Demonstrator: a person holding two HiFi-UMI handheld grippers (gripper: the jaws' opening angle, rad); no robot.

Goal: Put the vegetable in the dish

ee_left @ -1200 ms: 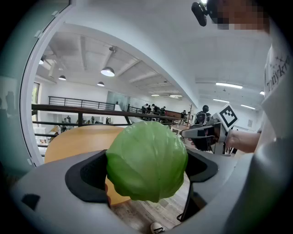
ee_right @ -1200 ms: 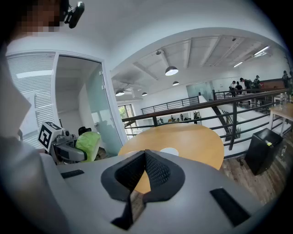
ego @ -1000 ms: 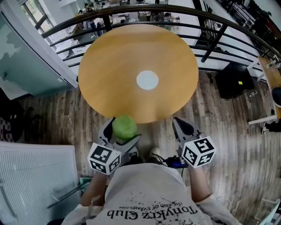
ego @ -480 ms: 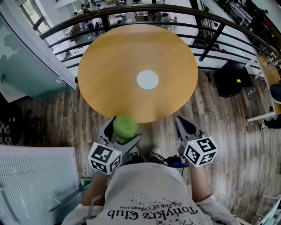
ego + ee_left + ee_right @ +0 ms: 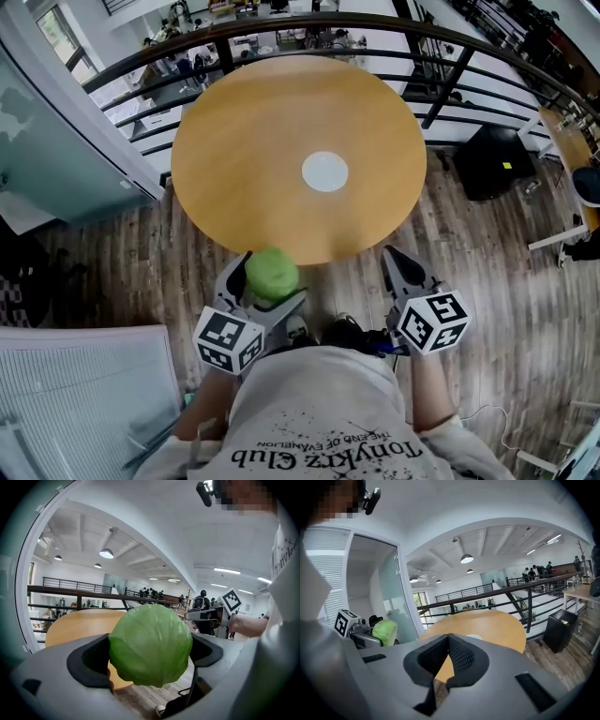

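A round wooden counter (image 5: 262, 141) stands on plank flooring (image 5: 506, 281) beside a dark railing (image 5: 450, 37). The white dish (image 5: 324, 172) lies near the counter's middle. The cabbage (image 5: 272, 274) is in my left gripper (image 5: 267, 281), hanging just off the counter's near edge and well apart from the dish.

It looks like a light, leafy ball with a smooth, rather slick skin. I judge it firm enough to take a squeeze, but apt to bruise or roll out of a loose hold. The best place to take it is across its widest part, and that is where my left jaws sit, spread wide with one on either side.

My right gripper (image 5: 401, 267) hangs off the near edge further right. Its jaws are pressed together with nothing between them.
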